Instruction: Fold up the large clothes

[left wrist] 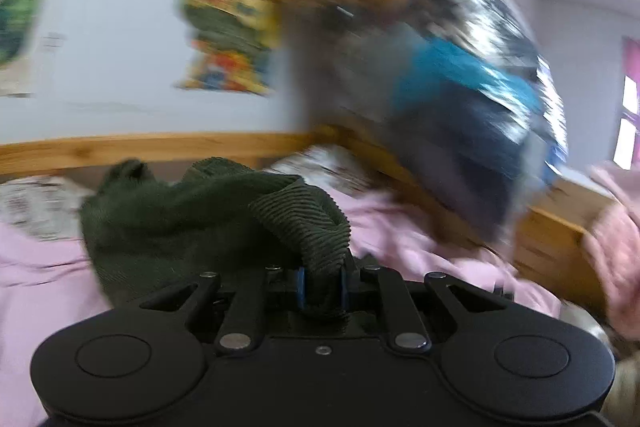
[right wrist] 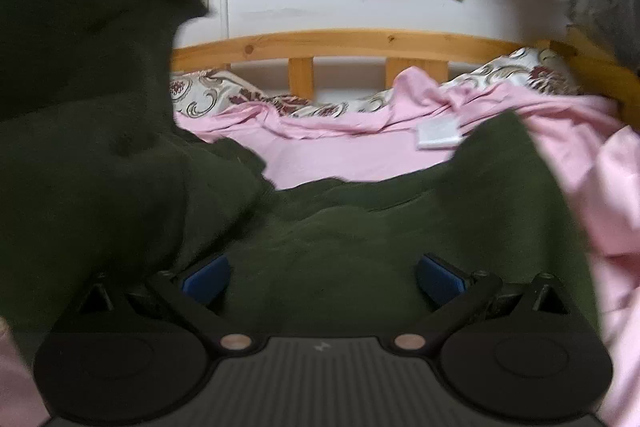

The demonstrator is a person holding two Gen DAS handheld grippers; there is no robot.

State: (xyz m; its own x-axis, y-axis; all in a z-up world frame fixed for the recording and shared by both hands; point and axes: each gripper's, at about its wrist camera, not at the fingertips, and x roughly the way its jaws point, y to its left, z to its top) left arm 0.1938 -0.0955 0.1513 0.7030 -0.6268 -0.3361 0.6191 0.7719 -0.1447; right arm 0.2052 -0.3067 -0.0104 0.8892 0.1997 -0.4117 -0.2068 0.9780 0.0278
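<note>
Left tool (left wrist: 322,287): we note its blue pads pinching a ribbed fold of the dark green garment (left wrist: 180,211).
Garment: we see it raised at left and spread over the pink sheet (right wrist: 360,155) on the bed.
Right tool (right wrist: 322,277): spread wide above the cloth, gripping nothing.

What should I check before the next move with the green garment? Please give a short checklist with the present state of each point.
1. Left gripper shut on the garment: ok, a ribbed edge is pinched between its pads.
2. Right gripper ready to grasp: ok, jaws wide open above the cloth, holding nothing.
3. Garment lying flat: not ok, it is bunched and one part hangs lifted at the left of the right wrist view.
4. Sheet smooth under it: not ok, it is wrinkled.
5. White tag clear of the garment: ok, it lies apart on the sheet.
6. Which edge the left gripper holds: cannot tell.
</note>
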